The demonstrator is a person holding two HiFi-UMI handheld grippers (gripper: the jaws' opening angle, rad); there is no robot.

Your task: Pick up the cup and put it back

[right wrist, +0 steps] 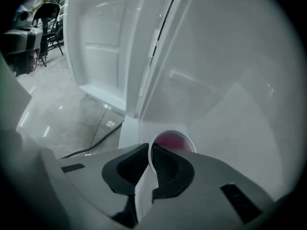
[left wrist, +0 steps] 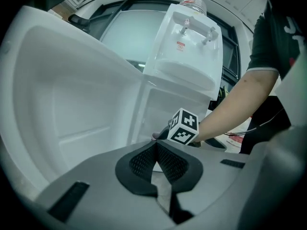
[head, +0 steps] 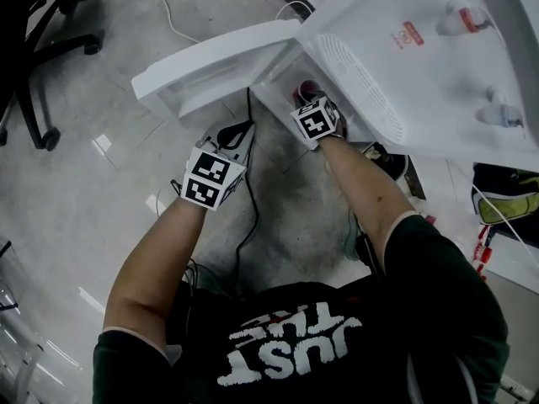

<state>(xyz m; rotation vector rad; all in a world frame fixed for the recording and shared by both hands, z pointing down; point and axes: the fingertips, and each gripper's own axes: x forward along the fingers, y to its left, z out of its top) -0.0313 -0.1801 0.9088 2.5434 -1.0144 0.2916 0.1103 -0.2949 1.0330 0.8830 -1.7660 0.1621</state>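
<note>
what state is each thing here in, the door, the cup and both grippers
dispenser cabinet door: swung open
cup: gripped by its wall, at the open cabinet
right gripper: shut on the cup
left gripper: shut, nothing between its jaws

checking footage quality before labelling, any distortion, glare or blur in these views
Head view: dim, with small glare patches on the floor. Left gripper view: fisheye, dark corners, the cabinet door bows. Right gripper view: same vignette; the cup pinched by the right gripper reads sharp enough, cabinet interior behind looks hazy.
</note>
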